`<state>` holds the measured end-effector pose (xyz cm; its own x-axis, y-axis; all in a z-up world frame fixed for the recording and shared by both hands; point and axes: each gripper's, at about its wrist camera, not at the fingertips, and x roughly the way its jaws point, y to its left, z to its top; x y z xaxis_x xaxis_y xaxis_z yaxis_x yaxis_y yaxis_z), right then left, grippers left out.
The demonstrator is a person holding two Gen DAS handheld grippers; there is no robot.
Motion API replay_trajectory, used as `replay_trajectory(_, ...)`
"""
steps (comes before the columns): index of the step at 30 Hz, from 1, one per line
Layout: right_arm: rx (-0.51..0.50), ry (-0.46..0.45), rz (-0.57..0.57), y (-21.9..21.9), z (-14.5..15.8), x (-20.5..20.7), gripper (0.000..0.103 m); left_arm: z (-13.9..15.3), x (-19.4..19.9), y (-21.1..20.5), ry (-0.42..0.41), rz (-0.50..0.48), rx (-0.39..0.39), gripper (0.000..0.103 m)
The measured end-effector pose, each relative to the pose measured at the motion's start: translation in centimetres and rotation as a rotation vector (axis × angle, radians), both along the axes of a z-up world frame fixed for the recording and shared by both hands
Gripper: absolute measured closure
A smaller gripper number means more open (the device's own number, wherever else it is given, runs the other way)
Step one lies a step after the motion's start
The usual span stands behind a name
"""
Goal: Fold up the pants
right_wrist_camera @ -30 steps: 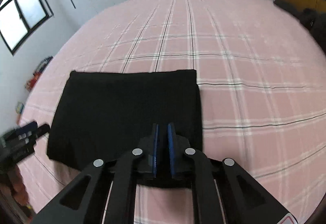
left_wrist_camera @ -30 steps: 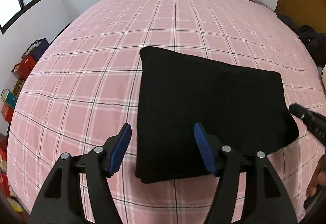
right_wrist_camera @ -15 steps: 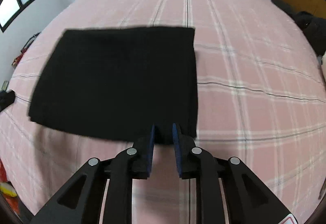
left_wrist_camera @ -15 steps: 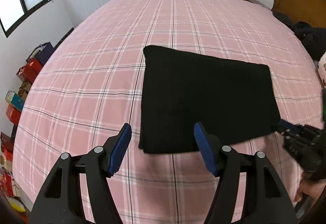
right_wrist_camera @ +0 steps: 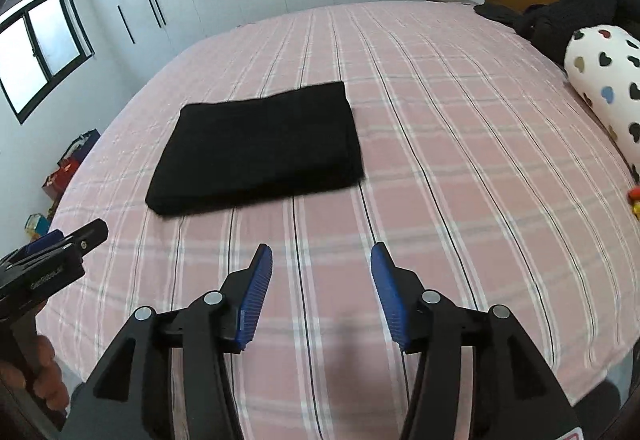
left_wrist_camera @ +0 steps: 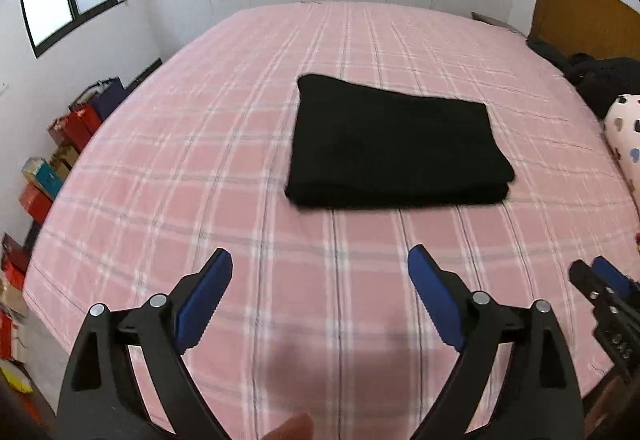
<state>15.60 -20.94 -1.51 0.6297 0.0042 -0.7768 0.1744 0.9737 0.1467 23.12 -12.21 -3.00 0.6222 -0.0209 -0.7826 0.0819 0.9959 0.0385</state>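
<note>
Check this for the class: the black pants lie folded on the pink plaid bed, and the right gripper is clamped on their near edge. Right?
Not quite. The right gripper is open and apart from the black pants, which do lie folded on the pink plaid bed; the right wrist view shows it.

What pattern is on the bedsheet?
Pink plaid with white and dark lines on the bedsheet; clearest in the left wrist view.

No lettering anywhere is sharp enough to read.
</note>
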Motion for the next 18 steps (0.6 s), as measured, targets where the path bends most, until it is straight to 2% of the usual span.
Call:
replay_trajectory(8,-0.017,0.015,-0.006,1.3,-2.0,-4.1,0.048,-2.6,-4.9,0.2,0.007,0.007,0.034,0.016)
replay_trajectory(12,-0.046,0.019,0.015,2.3,-2.3,-5.0,0.046,-3.2,-5.9,0.9,0.023,0.025,0.008,0.016)
replay_trajectory(18,-0.055,0.015,0.028,3.5,-2.2,-5.7,0.045,-3.4,-7.0,1.0,0.018,0.007,0.023,0.016)
